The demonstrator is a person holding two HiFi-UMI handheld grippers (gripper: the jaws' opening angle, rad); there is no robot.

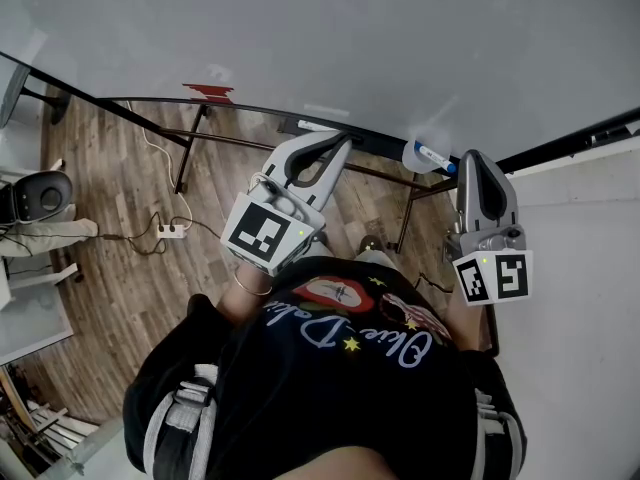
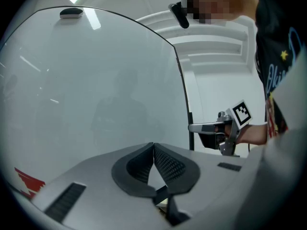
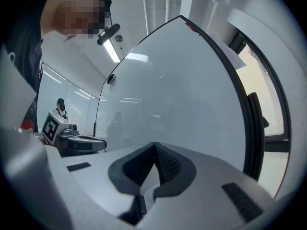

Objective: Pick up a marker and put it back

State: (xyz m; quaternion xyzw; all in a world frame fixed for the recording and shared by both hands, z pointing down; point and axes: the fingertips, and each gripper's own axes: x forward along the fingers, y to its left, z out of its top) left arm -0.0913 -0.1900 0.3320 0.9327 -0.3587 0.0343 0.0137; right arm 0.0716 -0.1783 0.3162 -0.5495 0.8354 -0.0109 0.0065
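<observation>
Black ribbed pads on your right gripper (image 3: 154,145) are pressed tip to tip with nothing between them, and your left gripper (image 2: 153,146) is the same deal, closed up and empty. Both point at the whiteboard (image 1: 350,38). The white marker (image 1: 432,155) with the blue cap lies on the board's bottom ledge (image 1: 380,146), just beside your right gripper's tip.
</observation>
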